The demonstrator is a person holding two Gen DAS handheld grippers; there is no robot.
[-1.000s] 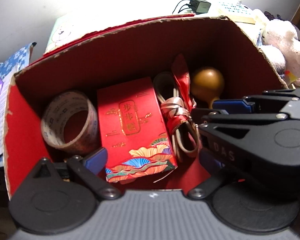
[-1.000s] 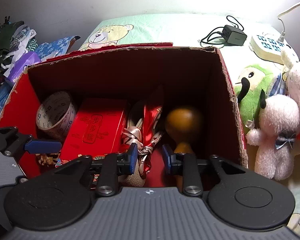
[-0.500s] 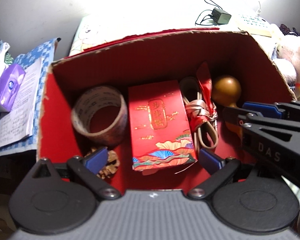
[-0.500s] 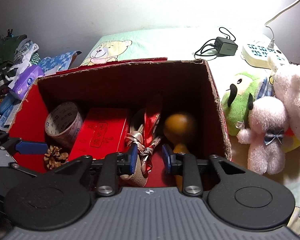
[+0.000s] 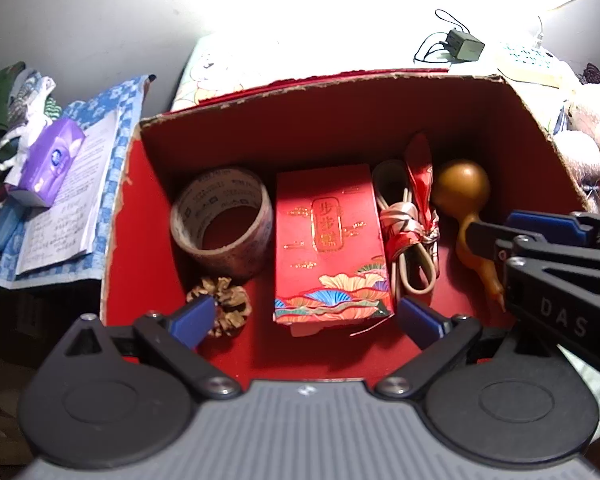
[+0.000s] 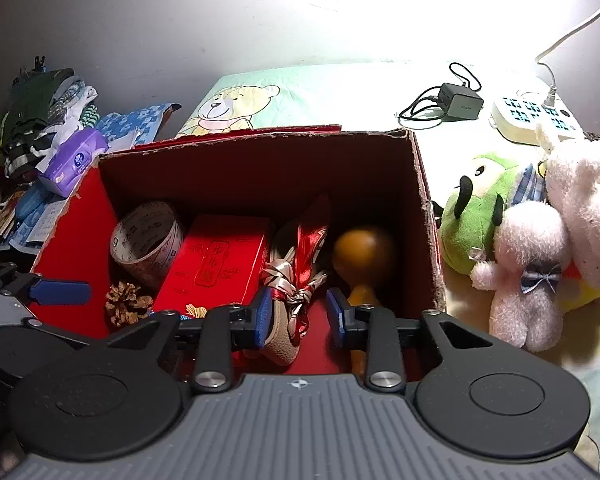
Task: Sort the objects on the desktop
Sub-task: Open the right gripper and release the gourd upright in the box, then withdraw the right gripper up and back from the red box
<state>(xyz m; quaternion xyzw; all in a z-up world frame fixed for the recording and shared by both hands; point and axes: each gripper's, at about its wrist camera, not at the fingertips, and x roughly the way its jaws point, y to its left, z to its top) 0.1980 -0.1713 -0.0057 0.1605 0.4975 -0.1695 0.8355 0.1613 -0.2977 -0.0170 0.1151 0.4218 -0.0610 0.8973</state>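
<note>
An open red cardboard box (image 5: 340, 120) (image 6: 260, 160) holds a tape roll (image 5: 220, 220) (image 6: 146, 236), a pine cone (image 5: 224, 304) (image 6: 126, 306), a red envelope pack (image 5: 328, 240) (image 6: 216, 264), a ribbon-tied cord bundle (image 5: 412, 224) (image 6: 296, 276) and a brown gourd (image 5: 464, 188) (image 6: 362, 248). My left gripper (image 5: 306, 318) is open and empty above the box's near side. My right gripper (image 6: 300, 314) is open a small way, empty, over the bundle and the gourd; it shows at the right of the left wrist view (image 5: 540, 232).
Plush toys (image 6: 540, 240) lie right of the box. A charger (image 6: 460, 100) and a power strip (image 6: 536, 116) sit behind. A purple tissue pack (image 5: 48, 160) (image 6: 74, 160), papers and clothes lie to the left. A bear-print cloth (image 6: 236, 108) covers the surface.
Both grippers have pulled back and up from the box, so more of it and the pine cone show. Nothing in the box has moved. The jaws stand as before.
</note>
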